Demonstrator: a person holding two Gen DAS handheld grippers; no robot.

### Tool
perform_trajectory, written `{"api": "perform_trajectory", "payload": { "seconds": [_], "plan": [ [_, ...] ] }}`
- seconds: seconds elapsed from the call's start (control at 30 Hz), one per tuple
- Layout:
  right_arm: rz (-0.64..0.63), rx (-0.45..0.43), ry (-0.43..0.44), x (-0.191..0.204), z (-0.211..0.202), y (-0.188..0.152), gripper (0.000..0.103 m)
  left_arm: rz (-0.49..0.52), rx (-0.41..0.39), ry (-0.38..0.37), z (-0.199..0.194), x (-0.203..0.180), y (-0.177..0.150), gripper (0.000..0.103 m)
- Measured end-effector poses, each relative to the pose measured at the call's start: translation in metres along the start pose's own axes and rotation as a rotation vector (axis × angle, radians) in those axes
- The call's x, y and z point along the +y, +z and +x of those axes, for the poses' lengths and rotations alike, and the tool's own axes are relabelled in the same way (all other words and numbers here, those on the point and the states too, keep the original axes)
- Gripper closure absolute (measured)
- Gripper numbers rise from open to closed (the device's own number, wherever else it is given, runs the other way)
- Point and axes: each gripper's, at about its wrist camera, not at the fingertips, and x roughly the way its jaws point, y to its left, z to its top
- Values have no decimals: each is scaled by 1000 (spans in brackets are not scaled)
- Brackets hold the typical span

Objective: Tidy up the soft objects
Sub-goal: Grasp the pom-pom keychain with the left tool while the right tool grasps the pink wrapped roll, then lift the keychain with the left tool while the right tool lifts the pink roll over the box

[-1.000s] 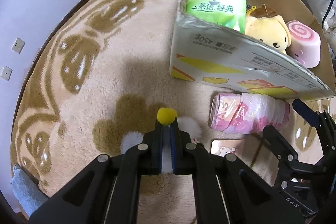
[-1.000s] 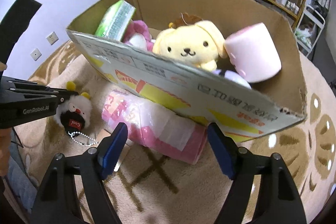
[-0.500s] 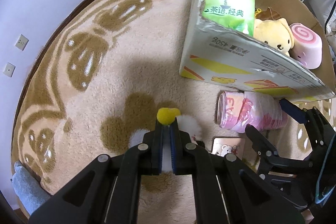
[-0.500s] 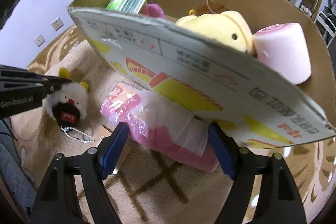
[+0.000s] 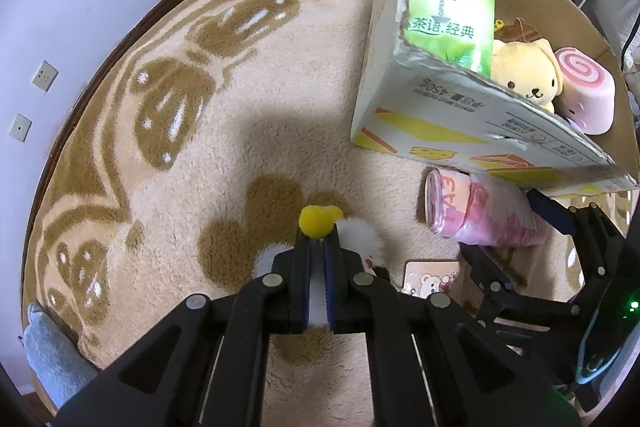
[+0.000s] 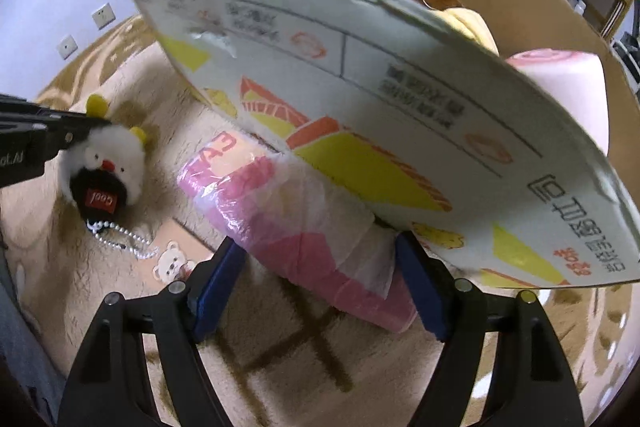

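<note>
- Four soft things already sit in the box [image 5: 452,131]: a green tissue pack [image 5: 450,19], a yellow plush dog [image 5: 522,73], a pink swirl roll [image 5: 586,89], and something purple barely showing beside the roll.
- Two soft things are left out on the rug [image 5: 180,155]: a small white plush [image 6: 106,167] with yellow ears and a bead chain, and a pink wrapped roll [image 6: 296,227] lying just in front of the box, partly under its leaning front wall.
- Left gripper [image 5: 318,251]: fingers narrow, pinched on the white plush near its yellow ear; the plush appears to rest on or just above the rug, well left of the box.
- Right gripper [image 6: 320,287]: fingers wide, straddling the pink roll on either side, not yet closed; whether the pads touch the wrap I cannot tell.
- A small card with bear pictures [image 5: 430,277] lies on the rug between the two grippers; it looks flat and stiff, likely not part of the sorting.
- Judgement: the task seems past halfway; carrying the plush and the roll into the box remains.
</note>
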Motion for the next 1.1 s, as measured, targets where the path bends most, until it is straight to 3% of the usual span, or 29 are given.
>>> {"api": "perform_trajectory", "payload": {
  "seconds": [0.13, 0.2, 0.23, 0.4, 0.57, 1.1],
  "plan": [
    [-38, -12, -47, 9, 5, -1, 22, 11, -2, 12, 0, -1, -2, 98],
    [-22, -31, -62, 7, 3, -1, 34, 13, -2, 19, 0, -1, -3, 98],
    [-14, -42, -68, 5, 0, 0, 49, 7, -2, 20, -1, -1, -3, 98],
    [-60, -62, -84, 13, -5, -3, 61, 2, -10, 27, -4, 4, -4, 98],
    [-69, -92, -46, 23, -20, -8, 71, -11, -27, 31, -12, 9, -5, 98],
    [-14, -206, -31, 22, -76, -27, 77, 42, -150, 50, -51, 3, -15, 98]
  ]
}}
